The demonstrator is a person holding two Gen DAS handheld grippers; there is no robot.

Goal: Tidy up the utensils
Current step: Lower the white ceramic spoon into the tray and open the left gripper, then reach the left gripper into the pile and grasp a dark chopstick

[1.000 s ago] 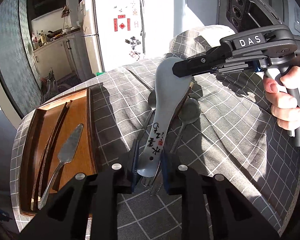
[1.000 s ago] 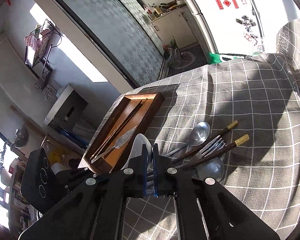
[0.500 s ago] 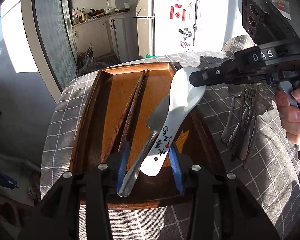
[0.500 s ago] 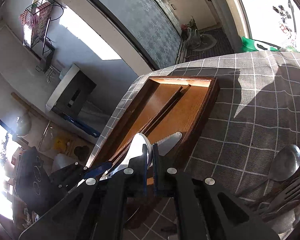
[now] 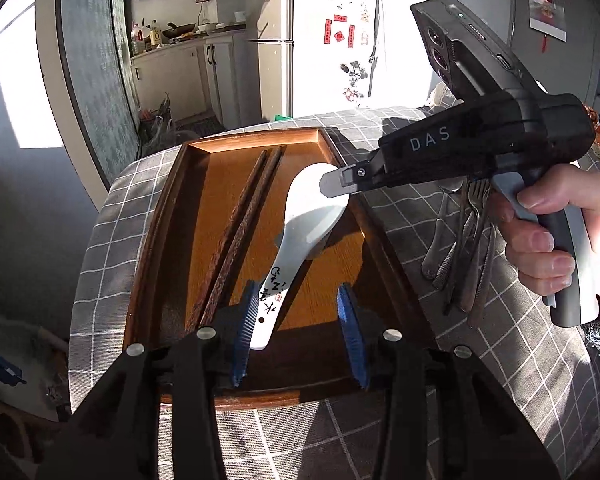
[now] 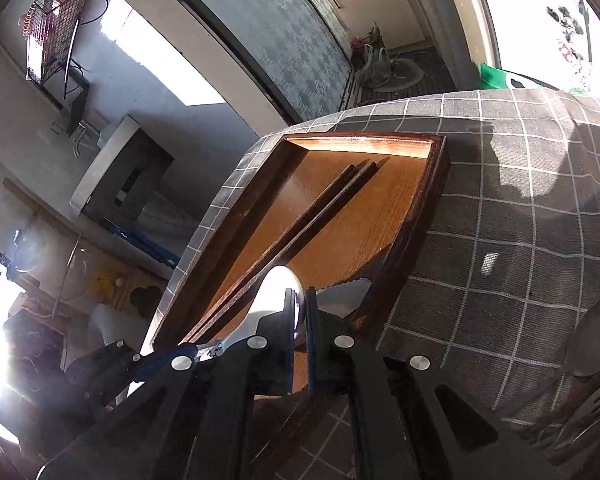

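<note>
- Nearest us, our left gripper (image 5: 300, 332) stands with its blue pads apart; its jaws have just been opening. The handle of the white ceramic spoon (image 5: 300, 232) lies between them, just beside the left-hand pad, with a clear gap to the other.
- Our right gripper (image 6: 300, 320) is clamped on the rim of the spoon's bowl, with our right hand (image 5: 552, 236) on its handle.
- The spoon lies over the wooden tray (image 5: 164, 216), above a metal knife (image 6: 344, 294) that peeks out beneath it.
- A pair of dark chopsticks (image 5: 240, 224) lies in the tray alongside the spoon.
- Further right, metal spoons and forks (image 5: 464, 248) lie bunched on the grey checked tablecloth (image 5: 412, 216).
- Beyond the table stands a white fridge (image 5: 320, 40).
</note>
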